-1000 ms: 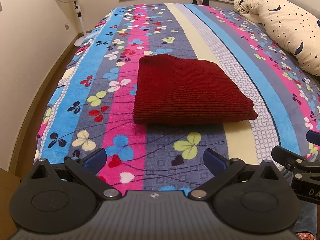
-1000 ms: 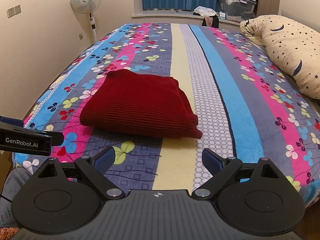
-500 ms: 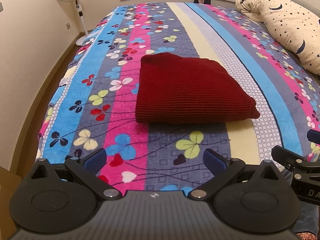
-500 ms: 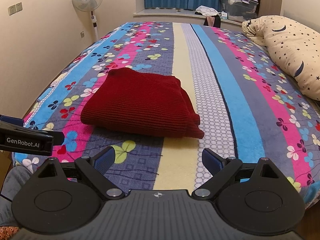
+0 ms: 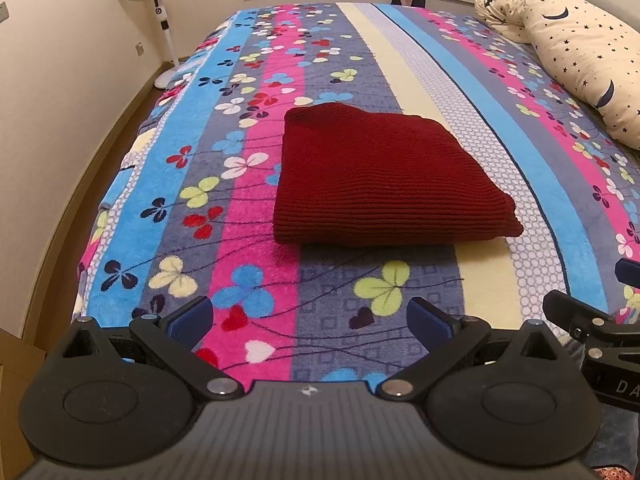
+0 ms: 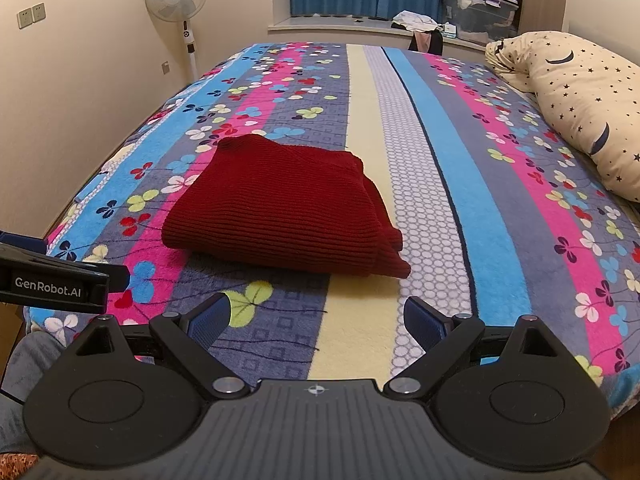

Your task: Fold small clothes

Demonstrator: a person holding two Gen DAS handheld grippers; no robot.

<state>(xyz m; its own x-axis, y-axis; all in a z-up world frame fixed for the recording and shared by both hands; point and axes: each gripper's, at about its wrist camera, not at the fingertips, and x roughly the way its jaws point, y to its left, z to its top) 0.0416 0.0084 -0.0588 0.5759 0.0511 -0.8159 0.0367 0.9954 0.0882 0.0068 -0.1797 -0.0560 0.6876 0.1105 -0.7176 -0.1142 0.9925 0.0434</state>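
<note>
A dark red ribbed knit garment (image 5: pixel 380 176) lies folded into a thick rectangle on the striped flowered blanket (image 5: pixel 240 208); in the right wrist view the same garment (image 6: pixel 284 204) shows stacked layers at its near right corner. My left gripper (image 5: pixel 310 320) hovers open above the bed's near edge, short of the garment, nothing between its blue pads. My right gripper (image 6: pixel 316 322) is also open and empty, level with the left one. Each view catches the other gripper's black body at its edge.
A cream pillow with stars and moons (image 6: pixel 580 104) lies along the bed's right side. A standing fan (image 6: pixel 178 4) is by the left wall. A window ledge with clothes and a plastic storage box (image 6: pixel 476 12) runs behind the bed. A narrow floor strip (image 5: pixel 100 148) runs left.
Both grippers have risen and tilted slightly, so the garment sits a little lower in each view. The garment itself has not moved, and both grippers stay open.
</note>
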